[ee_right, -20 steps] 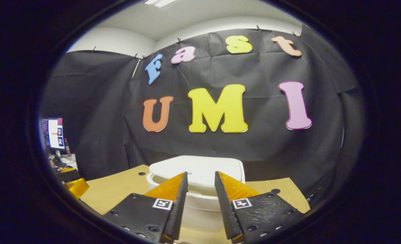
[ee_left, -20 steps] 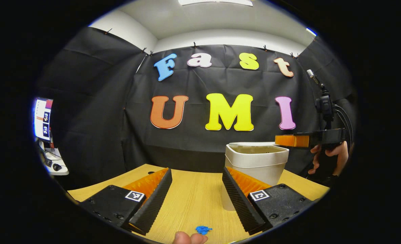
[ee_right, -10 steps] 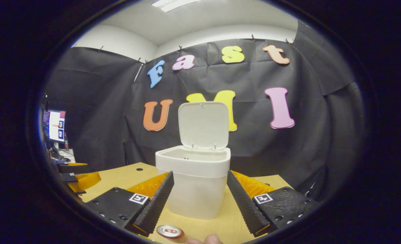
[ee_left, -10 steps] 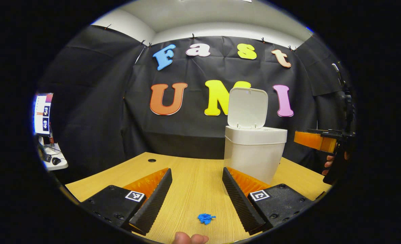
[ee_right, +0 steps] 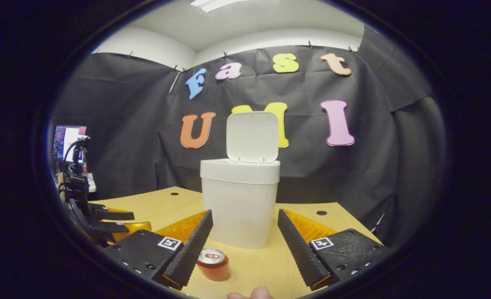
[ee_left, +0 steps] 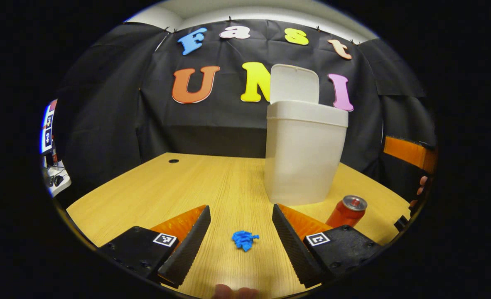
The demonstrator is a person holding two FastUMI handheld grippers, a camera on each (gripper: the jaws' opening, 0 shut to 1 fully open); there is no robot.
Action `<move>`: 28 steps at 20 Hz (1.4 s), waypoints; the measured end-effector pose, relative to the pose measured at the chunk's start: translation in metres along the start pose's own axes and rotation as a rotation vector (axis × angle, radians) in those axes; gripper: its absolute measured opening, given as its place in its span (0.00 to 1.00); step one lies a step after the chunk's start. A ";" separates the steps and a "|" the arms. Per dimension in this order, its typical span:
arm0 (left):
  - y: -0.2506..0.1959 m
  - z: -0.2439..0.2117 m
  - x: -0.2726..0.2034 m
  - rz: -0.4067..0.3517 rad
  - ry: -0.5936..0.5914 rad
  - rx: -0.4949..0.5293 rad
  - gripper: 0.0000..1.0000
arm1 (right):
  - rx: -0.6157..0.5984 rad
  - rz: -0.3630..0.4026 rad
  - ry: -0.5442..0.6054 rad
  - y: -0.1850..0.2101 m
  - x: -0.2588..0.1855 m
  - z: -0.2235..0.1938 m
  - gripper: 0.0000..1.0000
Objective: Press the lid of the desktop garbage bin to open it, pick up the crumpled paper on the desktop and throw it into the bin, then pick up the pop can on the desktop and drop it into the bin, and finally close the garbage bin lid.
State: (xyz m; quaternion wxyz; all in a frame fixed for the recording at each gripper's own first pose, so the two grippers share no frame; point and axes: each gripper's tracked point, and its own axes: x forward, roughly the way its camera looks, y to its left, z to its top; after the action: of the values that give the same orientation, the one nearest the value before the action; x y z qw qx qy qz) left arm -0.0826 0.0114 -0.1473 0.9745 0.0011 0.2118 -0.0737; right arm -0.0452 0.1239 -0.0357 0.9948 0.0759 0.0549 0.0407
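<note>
The white bin (ee_left: 301, 153) stands on the wooden table (ee_left: 166, 187) with its lid (ee_left: 294, 83) flipped upright. A small blue crumpled paper (ee_left: 244, 240) lies on the table just ahead of my left gripper (ee_left: 240, 207), which is open and low over the wood. A red pop can (ee_left: 347, 211) stands right of that paper, in front of the bin. In the right gripper view the bin (ee_right: 240, 205) and raised lid (ee_right: 252, 137) are straight ahead. The can (ee_right: 213, 263) stands by the left finger of my open right gripper (ee_right: 244, 212), touching neither finger.
The other gripper (ee_right: 104, 220) hangs at the left of the right gripper view. A desk with a monitor (ee_right: 65, 141) stands beyond the table's left edge. Small round holes (ee_left: 173, 160) mark the tabletop near its back edge.
The bin lid went from pressed shut to standing upright. My right gripper backed off, dropped lower and opened wider. My left gripper sank toward the table, bringing the paper and can into view.
</note>
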 end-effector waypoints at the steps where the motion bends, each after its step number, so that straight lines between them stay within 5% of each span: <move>1: -0.001 -0.009 0.003 -0.004 0.027 0.006 0.97 | -0.003 0.002 0.007 0.002 -0.001 -0.007 0.96; 11: -0.002 -0.062 0.030 -0.045 0.219 -0.057 0.95 | 0.020 0.002 0.076 -0.001 -0.014 -0.043 0.95; 16: -0.006 -0.070 0.036 -0.057 0.270 -0.030 0.69 | 0.009 -0.013 0.096 -0.004 -0.017 -0.054 0.95; 19: -0.006 -0.073 0.037 -0.062 0.292 -0.030 0.70 | 0.029 -0.011 0.109 -0.005 -0.015 -0.058 0.98; 20: -0.006 -0.075 0.038 -0.061 0.303 -0.030 0.54 | 0.031 -0.009 0.113 -0.005 -0.015 -0.059 0.95; 21: -0.006 -0.078 0.038 -0.058 0.320 -0.029 0.58 | 0.034 -0.006 0.117 -0.003 -0.016 -0.061 0.95; 23: -0.003 -0.080 0.038 -0.048 0.339 -0.022 0.51 | 0.043 0.003 0.120 -0.001 -0.017 -0.063 0.95; 28: 0.005 -0.081 0.039 -0.027 0.346 -0.006 0.24 | 0.048 0.007 0.123 -0.003 -0.019 -0.066 0.98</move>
State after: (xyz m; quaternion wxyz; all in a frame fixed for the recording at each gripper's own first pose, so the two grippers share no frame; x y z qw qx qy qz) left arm -0.0806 0.0133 -0.2372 0.9225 0.0082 0.3763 -0.0850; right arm -0.0716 0.1292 -0.0993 0.9872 0.0974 0.1166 0.0476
